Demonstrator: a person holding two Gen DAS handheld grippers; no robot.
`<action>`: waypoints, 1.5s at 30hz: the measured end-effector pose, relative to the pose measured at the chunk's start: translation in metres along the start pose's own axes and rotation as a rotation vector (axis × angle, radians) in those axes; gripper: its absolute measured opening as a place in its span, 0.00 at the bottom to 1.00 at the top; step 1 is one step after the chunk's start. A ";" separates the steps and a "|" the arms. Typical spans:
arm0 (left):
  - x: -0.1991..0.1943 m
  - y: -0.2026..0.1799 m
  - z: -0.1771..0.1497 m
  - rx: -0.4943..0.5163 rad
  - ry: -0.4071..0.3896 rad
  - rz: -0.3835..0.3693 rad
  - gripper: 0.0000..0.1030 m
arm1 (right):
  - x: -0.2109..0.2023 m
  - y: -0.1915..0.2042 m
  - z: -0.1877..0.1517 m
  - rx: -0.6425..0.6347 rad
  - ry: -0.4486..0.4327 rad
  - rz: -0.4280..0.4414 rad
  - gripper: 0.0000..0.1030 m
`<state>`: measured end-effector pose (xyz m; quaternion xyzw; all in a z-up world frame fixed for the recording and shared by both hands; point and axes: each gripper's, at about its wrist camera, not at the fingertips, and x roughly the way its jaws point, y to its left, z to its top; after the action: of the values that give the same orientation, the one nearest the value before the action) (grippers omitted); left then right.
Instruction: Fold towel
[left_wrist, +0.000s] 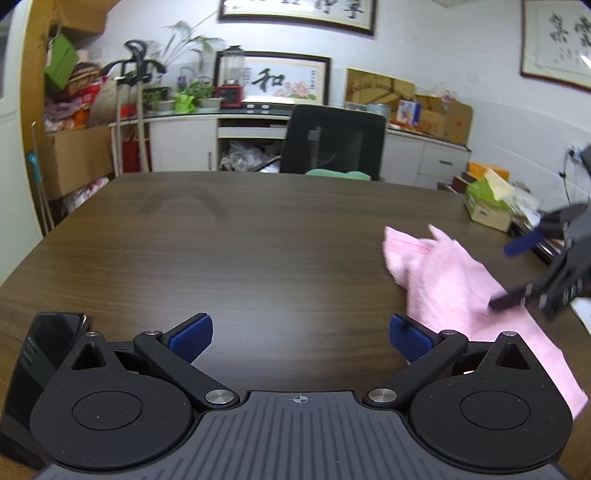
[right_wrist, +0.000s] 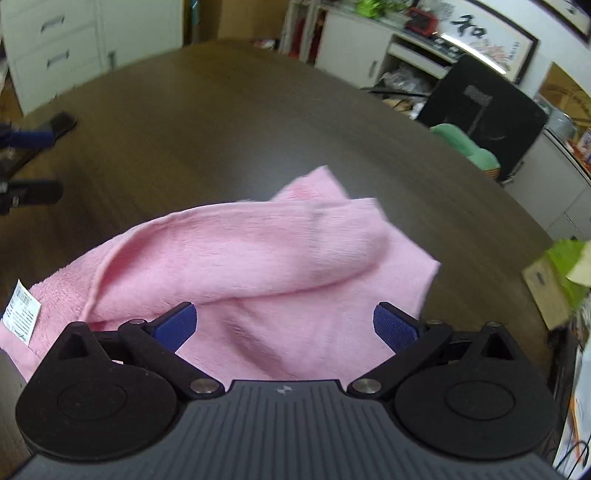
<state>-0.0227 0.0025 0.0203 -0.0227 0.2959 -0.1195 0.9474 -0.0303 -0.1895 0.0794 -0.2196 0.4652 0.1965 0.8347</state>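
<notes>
A pink towel (right_wrist: 266, 258) lies crumpled on the dark wooden table (right_wrist: 207, 110), with a white label (right_wrist: 20, 314) at its near left corner. It also shows at the right in the left wrist view (left_wrist: 454, 284). My right gripper (right_wrist: 284, 326) is open and hovers just above the towel, touching nothing; it also appears at the right edge of the left wrist view (left_wrist: 513, 275). My left gripper (left_wrist: 301, 338) is open and empty over bare table, left of the towel; it shows blurred at the left edge of the right wrist view (right_wrist: 33, 166).
A black phone (left_wrist: 44, 362) lies on the table by my left gripper. A black office chair (left_wrist: 332, 142) with a green cushion stands at the far edge. A green-and-cardboard box (left_wrist: 487, 201) sits at the table's right side. Cabinets and clutter line the walls.
</notes>
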 end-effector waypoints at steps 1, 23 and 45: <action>-0.006 0.006 0.003 -0.013 -0.001 0.006 1.00 | 0.008 0.012 0.007 -0.035 0.029 -0.012 1.00; -0.031 -0.017 0.010 0.103 0.013 -0.268 1.00 | 0.016 -0.079 0.014 0.676 -0.160 0.422 1.00; 0.025 -0.073 -0.038 0.379 0.141 -0.316 1.00 | 0.053 -0.046 0.028 0.516 -0.082 0.194 0.11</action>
<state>-0.0396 -0.0737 -0.0166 0.1177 0.3263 -0.3208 0.8814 0.0400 -0.2056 0.0551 0.0537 0.4843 0.1593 0.8586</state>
